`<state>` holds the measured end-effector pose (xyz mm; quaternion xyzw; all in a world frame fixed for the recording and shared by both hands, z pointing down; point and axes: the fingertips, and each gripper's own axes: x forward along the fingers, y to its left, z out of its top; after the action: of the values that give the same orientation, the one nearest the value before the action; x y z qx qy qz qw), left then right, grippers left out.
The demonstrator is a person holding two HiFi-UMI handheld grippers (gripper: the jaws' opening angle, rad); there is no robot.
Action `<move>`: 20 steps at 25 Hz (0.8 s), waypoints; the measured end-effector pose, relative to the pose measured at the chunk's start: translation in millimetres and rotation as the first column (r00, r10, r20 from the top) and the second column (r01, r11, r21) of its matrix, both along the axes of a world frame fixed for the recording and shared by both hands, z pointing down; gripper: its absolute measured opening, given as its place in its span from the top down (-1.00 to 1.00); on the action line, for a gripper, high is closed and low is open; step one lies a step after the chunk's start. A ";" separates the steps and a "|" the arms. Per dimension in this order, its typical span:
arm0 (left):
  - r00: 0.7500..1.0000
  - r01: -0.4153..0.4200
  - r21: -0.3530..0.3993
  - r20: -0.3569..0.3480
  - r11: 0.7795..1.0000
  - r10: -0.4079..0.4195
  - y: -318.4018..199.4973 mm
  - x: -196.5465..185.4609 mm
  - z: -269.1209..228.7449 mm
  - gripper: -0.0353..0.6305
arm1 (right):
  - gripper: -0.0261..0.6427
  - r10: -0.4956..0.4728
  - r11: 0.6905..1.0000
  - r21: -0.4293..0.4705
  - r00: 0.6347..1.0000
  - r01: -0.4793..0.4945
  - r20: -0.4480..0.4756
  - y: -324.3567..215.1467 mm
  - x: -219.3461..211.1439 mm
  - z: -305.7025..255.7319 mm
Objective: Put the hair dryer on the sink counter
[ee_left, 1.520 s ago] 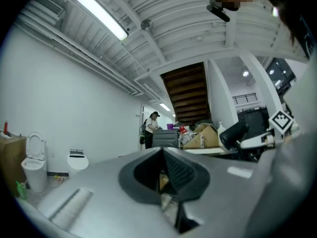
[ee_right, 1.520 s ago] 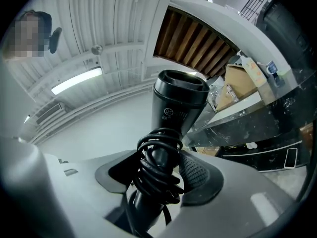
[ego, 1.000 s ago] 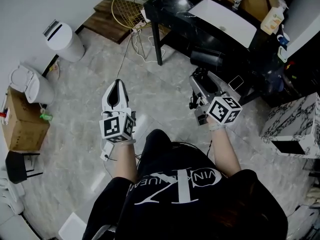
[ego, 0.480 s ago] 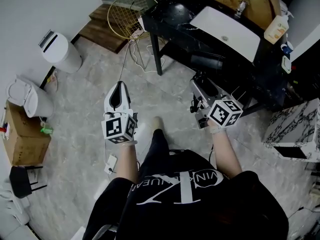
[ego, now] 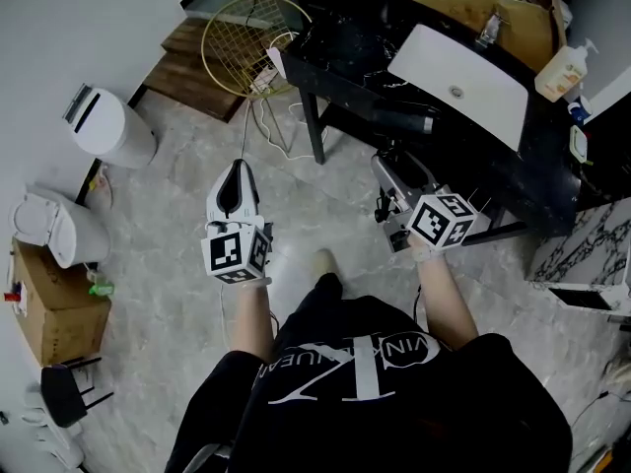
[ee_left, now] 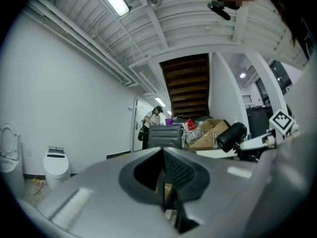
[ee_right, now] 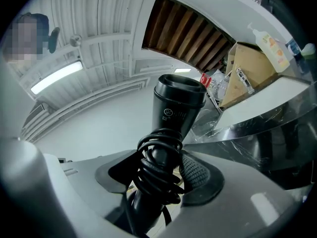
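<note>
My right gripper (ego: 387,168) is shut on the handle of a black hair dryer (ego: 404,121), which has its cord wound round the handle. In the right gripper view the hair dryer (ee_right: 179,106) stands up from between the right gripper (ee_right: 161,175) jaws, barrel pointing away. It hangs just in front of and below the black sink counter (ego: 340,37) with its white basin (ego: 463,72). The counter's dark marble face (ee_right: 257,133) fills the right of that view. My left gripper (ego: 235,170) is shut and holds nothing over the floor; the left gripper (ee_left: 166,182) jaws meet.
A gold wire basket (ego: 242,33) and wooden steps (ego: 192,62) lie left of the counter. A soap bottle (ego: 562,67) and a faucet (ego: 488,28) stand by the basin. A white bin (ego: 106,126), toilet (ego: 49,230) and cardboard box (ego: 54,313) line the left wall.
The person has stepped forward, so the counter and basin lie nearer to both grippers. The right gripper still holds the hair dryer; the left stays shut.
</note>
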<state>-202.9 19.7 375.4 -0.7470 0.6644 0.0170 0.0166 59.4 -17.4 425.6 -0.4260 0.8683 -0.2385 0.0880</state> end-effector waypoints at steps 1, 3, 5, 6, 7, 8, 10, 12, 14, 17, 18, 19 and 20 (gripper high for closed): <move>1.000 -0.005 -0.003 -0.002 1.000 0.005 -10.8 -4.7 0.7 0.89 | 0.11 0.006 1.000 -0.003 1.000 -0.006 -0.001 -9.0 -4.4 0.7; 1.000 -0.018 -0.006 -0.001 1.000 0.018 -32.3 -14.2 2.3 0.89 | 0.11 0.018 1.000 -0.007 1.000 -0.018 -0.001 -26.8 -13.4 1.9; 1.000 -0.031 -0.012 -0.002 0.999 0.031 -52.7 -23.6 4.8 0.89 | 0.11 0.031 0.999 -0.013 1.000 -0.031 -0.003 -44.2 -22.9 3.6; 0.999 -0.037 -0.017 -0.003 0.999 0.037 -62.5 -28.0 6.5 0.89 | 0.11 0.038 0.999 -0.015 0.999 -0.038 -0.005 -52.7 -27.4 4.3; 0.999 -0.043 -0.021 -0.003 0.999 0.043 -72.1 -32.2 8.5 0.89 | 0.11 0.045 0.999 -0.017 0.999 -0.045 -0.007 -61.0 -31.7 4.7; 0.999 -0.050 -0.024 -0.003 0.998 0.050 -81.4 -36.2 10.6 0.89 | 0.11 0.053 0.998 -0.018 0.999 -0.053 -0.007 -69.1 -35.6 4.9; 0.998 -0.063 -0.027 -0.003 0.998 0.063 -98.1 -42.8 13.8 0.89 | 0.11 0.068 0.998 -0.018 0.998 -0.068 -0.003 -84.0 -42.7 5.5; 0.997 -0.076 -0.026 -0.005 0.997 0.076 -110.9 -47.5 16.9 0.89 | 0.11 0.077 0.997 -0.022 0.997 -0.077 0.007 -95.9 -49.9 6.8; 0.996 -0.088 -0.027 -0.012 0.996 0.088 -121.4 -50.4 20.8 0.89 | 0.11 0.083 0.996 -0.029 0.996 -0.082 0.016 -105.6 -57.0 8.5; 0.993 -0.115 -0.042 -0.021 0.992 0.114 -132.3 -46.8 29.9 0.89 | 0.11 0.089 0.995 -0.042 0.996 -0.089 0.012 -114.9 -61.8 13.1; 0.992 -0.124 -0.046 -0.024 0.991 0.123 -136.3 -43.9 32.6 0.89 | 0.11 0.092 0.995 -0.045 0.996 -0.091 0.010 -118.2 -61.5 14.1; 0.991 -0.131 -0.050 -0.028 0.990 0.130 -141.1 -41.4 34.6 0.89 | 0.11 0.093 0.995 -0.048 0.996 -0.092 0.009 -122.3 -61.3 14.3; 0.990 -0.138 -0.054 -0.032 0.989 0.136 -145.9 -39.2 36.0 0.89 | 0.11 0.093 0.994 -0.051 0.996 -0.092 0.009 -126.5 -61.4 13.9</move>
<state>-242.2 -126.2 411.4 -0.7907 0.6120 0.0099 -0.0151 -2.0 -143.9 439.5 -0.4665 0.8408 -0.2583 0.0932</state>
